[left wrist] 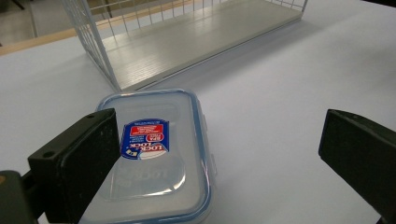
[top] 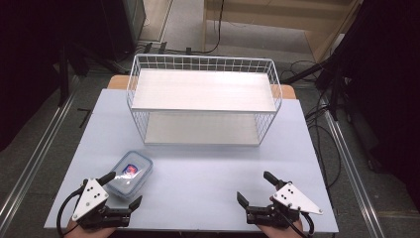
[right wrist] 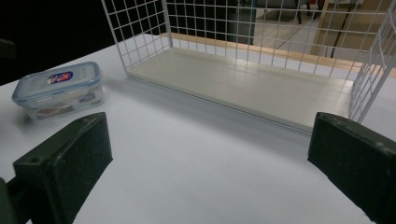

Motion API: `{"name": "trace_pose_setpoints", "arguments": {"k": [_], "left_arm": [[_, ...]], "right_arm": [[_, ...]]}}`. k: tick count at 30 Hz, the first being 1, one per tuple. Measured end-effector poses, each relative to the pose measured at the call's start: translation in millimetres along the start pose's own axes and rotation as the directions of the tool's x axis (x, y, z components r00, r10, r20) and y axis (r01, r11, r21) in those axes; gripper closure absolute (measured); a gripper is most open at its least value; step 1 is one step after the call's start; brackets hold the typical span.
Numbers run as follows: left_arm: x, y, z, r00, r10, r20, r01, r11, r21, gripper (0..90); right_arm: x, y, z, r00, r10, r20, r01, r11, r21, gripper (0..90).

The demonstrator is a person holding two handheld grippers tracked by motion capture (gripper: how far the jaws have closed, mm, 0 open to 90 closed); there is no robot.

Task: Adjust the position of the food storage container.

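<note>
Where the pale bench runs far, a white wire rack with two white shelves stands at centre. Near left lies a clear lidded container with a blue seal and red-blue label. Left claw, spread wide, sits just beside its near end; right claw, equally spread, rests near right, well apart.

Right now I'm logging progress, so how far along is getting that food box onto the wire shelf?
Nothing looks done: the lidded food box sits on the table, in front of the wire shelf, whose two boards are bare. In hand: the left gripper is open beside the box, one jaw at its side, not clamping. The right gripper is open, holding nothing. Gripping, lifting and shelving probably remain.
</note>
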State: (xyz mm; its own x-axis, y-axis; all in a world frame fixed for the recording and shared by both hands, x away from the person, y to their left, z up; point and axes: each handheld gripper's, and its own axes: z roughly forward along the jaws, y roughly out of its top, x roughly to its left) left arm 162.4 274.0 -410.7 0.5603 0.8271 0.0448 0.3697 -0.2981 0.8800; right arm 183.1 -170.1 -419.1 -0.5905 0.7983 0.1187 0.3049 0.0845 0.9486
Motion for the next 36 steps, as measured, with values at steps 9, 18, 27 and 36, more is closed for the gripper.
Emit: {"name": "trace_pose_setpoints", "arguments": {"k": [9,18,27,36], "left_arm": [[4.0,-0.2,-5.8,0.9999,-0.011,-0.005,0.011,0.9998,-0.017,0.0],[6.0,-1.0,-5.4,0.9995,-0.03,-0.007,0.03,0.9995,-0.014,0.0],[9.2,-0.5,-4.0,0.9988,-0.047,-0.007,0.047,0.9987,-0.018,0.0],[16.8,12.3,15.6,0.9967,-0.081,0.009,0.081,0.9966,-0.014,0.0]], "right_arm": [[-2.1,-0.6,3.9,0.9998,0.011,0.015,-0.012,1.0,0.006,0.0],[-5.5,-1.2,3.9,0.9995,0.022,0.02,-0.022,1.0,0.001,0.0],[-6.2,-2.0,6.2,0.9995,0.025,0.02,-0.025,1.0,0.007,0.0],[-8.3,-2.3,8.6,0.9994,0.023,0.027,-0.024,1.0,0.007,0.0]]}}
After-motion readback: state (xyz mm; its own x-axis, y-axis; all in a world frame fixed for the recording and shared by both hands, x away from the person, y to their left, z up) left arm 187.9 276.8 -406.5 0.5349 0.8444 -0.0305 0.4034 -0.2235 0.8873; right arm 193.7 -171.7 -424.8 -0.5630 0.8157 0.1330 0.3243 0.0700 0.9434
